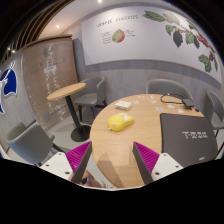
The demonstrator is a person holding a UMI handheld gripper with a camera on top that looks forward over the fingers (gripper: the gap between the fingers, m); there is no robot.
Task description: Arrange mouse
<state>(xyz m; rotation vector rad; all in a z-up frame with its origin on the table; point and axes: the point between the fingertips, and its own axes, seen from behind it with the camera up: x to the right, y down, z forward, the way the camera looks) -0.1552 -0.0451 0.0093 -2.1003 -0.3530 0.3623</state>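
Tool (112,165) open above round table (135,140) (yellow object (120,122) beyond).

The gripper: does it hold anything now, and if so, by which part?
Nothing is held. The gripper is open above the round table, and the yellow mouse lies beyond it.

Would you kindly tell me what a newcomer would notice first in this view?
Probably the yellow object, likely the mouse, lying near the middle of the round wooden table, well beyond the open fingers. To its right a dark laptop sits at the table's edge, and a small white item lies farther back.
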